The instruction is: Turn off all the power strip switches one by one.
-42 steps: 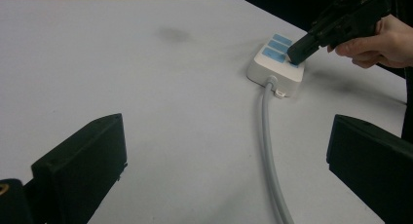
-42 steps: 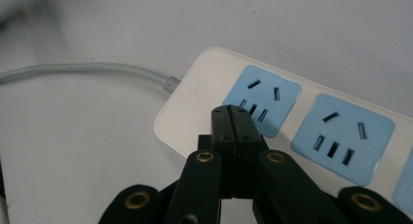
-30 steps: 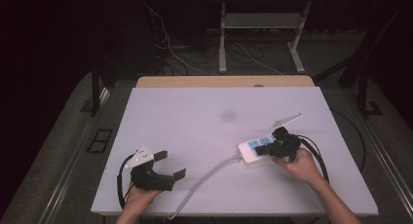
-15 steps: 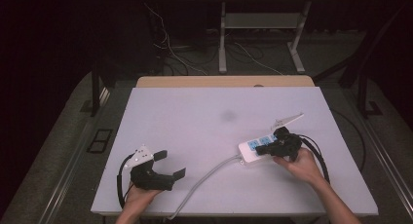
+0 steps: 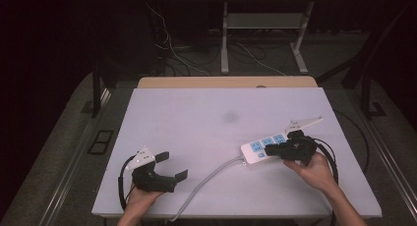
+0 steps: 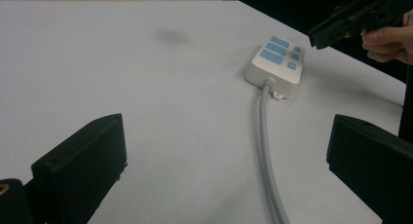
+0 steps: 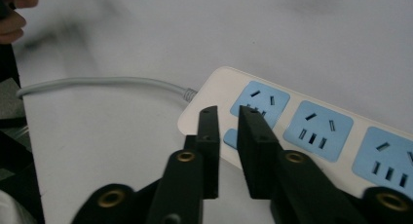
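Since the earlier frame the right hand-held gripper has lifted a little off the power strip, and its jaws have just been opening; a narrow gap now shows between them with nothing in it. The left hand-held gripper has kept its place.

The white tabletop carries everything. In the high view the power strip lies on its right half, slanted, with the cord end toward the person's left. Its grey cord runs from that end in a curve down to the near edge of the tabletop.

The right hand-held gripper hangs just above the strip's cord end, held by the right hand from the near right side. In the right gripper view its 2 jaws point down at the corner of the strip, their tips over the small blue switch beside the first of 3 blue sockets; they do not press on it, as far as the picture shows.

The left hand-held gripper sits low at the near left of the tabletop in the left hand, well apart from the strip. In the left gripper view its jaws stand wide open, empty, with the strip and cord lying ahead between them, and the right gripper hovering over the strip's far end.
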Tool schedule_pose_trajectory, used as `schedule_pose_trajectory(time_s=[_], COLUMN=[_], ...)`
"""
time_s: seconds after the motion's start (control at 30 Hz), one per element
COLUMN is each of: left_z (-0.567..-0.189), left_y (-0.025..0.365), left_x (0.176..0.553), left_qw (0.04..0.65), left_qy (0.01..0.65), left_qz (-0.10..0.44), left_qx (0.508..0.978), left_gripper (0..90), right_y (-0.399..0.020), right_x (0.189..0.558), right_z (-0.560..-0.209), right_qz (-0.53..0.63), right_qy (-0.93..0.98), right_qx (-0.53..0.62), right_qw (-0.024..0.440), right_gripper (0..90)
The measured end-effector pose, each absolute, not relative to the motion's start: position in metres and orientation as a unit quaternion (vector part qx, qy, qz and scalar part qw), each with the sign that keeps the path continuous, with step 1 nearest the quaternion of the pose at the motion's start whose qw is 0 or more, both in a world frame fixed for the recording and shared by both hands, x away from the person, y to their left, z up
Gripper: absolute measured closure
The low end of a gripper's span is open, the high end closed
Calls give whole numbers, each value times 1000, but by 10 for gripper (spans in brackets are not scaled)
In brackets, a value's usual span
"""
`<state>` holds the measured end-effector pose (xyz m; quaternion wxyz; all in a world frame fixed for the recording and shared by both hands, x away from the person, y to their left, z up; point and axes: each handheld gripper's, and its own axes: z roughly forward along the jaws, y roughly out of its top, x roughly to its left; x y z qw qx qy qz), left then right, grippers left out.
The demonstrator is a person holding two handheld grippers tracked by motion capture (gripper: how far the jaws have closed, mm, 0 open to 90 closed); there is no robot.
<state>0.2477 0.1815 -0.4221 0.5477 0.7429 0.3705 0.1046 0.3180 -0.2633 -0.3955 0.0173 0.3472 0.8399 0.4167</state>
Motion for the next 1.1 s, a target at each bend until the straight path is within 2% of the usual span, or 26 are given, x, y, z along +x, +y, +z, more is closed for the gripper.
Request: schedule_pose_trajectory(time_s=[0.37, 0.53, 0.63, 0.7, 1.1], left_z=[-422, -422, -422, -422, -426], left_y=[182, 183, 183, 184, 182], left_x=[248, 248, 248, 249, 251], left_qw=[551, 551, 549, 548, 524], left_qy=[372, 374, 375, 376, 371], left_qz=[104, 103, 103, 103, 99], left_qx=[739, 739, 740, 741, 760], left_gripper=[0, 0, 0, 0, 0], right_y=[-283, -291, -297, -299, -308], right_x=[292, 277, 269, 264, 245], right_z=[-392, -394, -398, -402, -419], right_qz=[455, 468, 478, 474, 484], right_qy=[805, 788, 775, 773, 761], right_qx=[378, 395, 407, 415, 425], right_qw=[46, 63, 75, 77, 71], right_gripper=[379, 124, 95, 6, 5])
